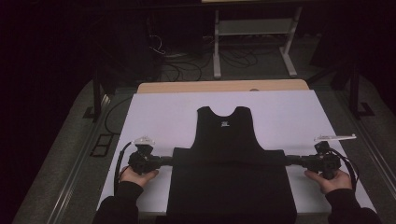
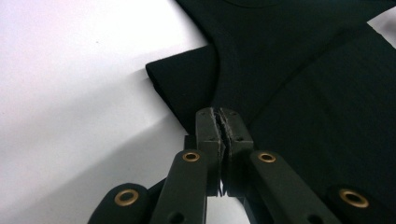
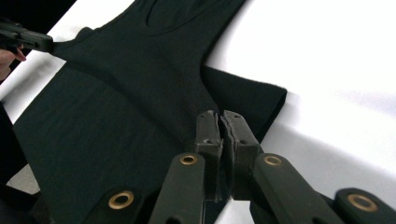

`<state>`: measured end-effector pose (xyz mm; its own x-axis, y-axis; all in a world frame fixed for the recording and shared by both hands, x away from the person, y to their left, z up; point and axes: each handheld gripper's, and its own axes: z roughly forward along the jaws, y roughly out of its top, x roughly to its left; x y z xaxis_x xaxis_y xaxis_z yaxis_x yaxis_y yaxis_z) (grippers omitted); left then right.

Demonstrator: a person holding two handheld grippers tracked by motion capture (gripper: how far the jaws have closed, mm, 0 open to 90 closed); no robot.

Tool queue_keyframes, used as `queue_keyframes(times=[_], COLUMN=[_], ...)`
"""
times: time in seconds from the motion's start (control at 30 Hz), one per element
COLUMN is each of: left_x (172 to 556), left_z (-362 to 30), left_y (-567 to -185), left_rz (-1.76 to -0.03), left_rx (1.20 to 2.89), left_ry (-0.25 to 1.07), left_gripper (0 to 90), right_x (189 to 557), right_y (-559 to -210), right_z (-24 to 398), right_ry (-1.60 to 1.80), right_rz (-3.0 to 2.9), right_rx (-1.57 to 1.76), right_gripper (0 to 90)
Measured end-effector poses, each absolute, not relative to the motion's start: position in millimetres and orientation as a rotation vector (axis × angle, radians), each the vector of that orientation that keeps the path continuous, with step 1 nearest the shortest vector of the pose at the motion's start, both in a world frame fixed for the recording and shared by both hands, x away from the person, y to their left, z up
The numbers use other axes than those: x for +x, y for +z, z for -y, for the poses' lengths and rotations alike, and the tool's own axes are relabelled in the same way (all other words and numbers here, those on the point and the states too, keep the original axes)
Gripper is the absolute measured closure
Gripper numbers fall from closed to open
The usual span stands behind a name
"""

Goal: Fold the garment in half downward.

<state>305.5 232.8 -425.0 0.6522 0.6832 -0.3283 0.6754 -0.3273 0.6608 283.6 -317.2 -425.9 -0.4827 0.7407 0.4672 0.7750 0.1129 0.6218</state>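
Both pinched shut on the black garment [image 1: 231,177]: left hand-held gripper [image 2: 223,122], right hand-held gripper [image 3: 222,125]; uneven pull risking a slipped edge, crooked fold on worktop [image 1: 163,112].

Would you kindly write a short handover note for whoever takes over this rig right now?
Left tool: shut on the left edge of the black sleeveless fabric top, at the fold line.
Right tool: shut on the top's right edge, level with the left one.
The top lies flat on the white table sheet, neckline at the far side, lower part hanging over the near edge.
Done: the hem part seems folded up over the body, both sides gripped.
Left: probably finish the fold, then release.
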Motion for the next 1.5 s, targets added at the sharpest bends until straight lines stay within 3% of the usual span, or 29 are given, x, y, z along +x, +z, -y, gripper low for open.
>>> queue_keyframes(times=[1.17, 1.5], left_x=[306, 307], left_z=[-232, -234], left_y=[-430, -430], left_rz=[-1.092, -1.083], left_rx=[2.074, 2.039], left_ry=[-0.033, -0.046], left_gripper=[84.9, 66.0], right_x=[281, 281], right_y=[-437, -435], right_z=[312, 311], right_ry=[-1.193, -1.222], right_rz=[2.281, 2.322], right_rx=[-1.586, -1.617], right_gripper=[81.5, 64.4])
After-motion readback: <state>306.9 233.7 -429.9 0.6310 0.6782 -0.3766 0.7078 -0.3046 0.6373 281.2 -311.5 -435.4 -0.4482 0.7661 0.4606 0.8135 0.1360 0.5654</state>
